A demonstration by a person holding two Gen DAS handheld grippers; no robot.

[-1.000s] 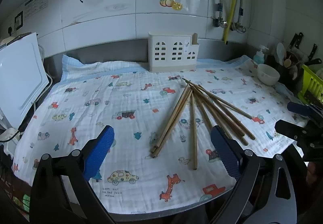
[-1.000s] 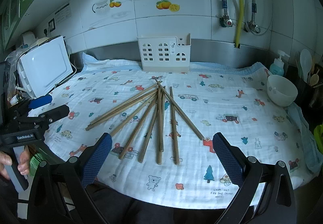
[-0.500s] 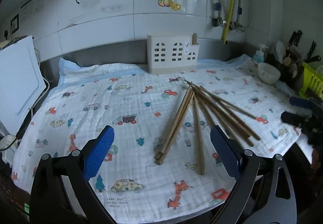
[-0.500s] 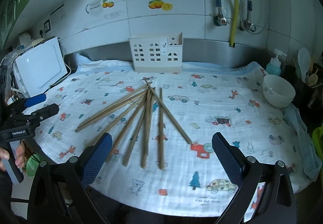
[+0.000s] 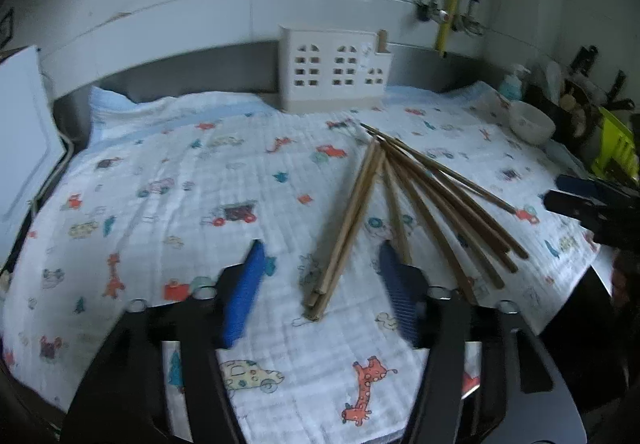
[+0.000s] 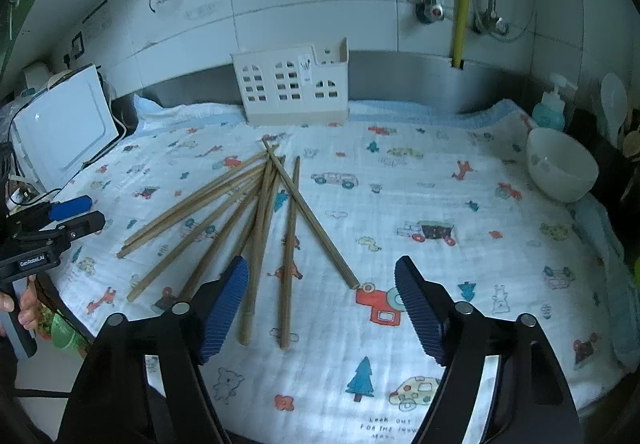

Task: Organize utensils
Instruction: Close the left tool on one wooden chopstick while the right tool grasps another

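Chopsticks (image 6: 256,215) fanned before the white holder (image 6: 292,87) could scatter or cross if either narrowing, still-unclenched tong, left gripper (image 5: 320,284) or right gripper (image 6: 320,300), bites several sticks at once.

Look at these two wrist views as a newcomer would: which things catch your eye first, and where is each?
The fan of brown wooden chopsticks lies loose mid-counter on the white cartoon-print cloth. Behind it, against the tiled wall, stands the white plastic house-shaped utensil holder. In front, the left hand-held gripper and right hand-held gripper have just been closing, with chopstick ends between their blue pads but nothing gripped.
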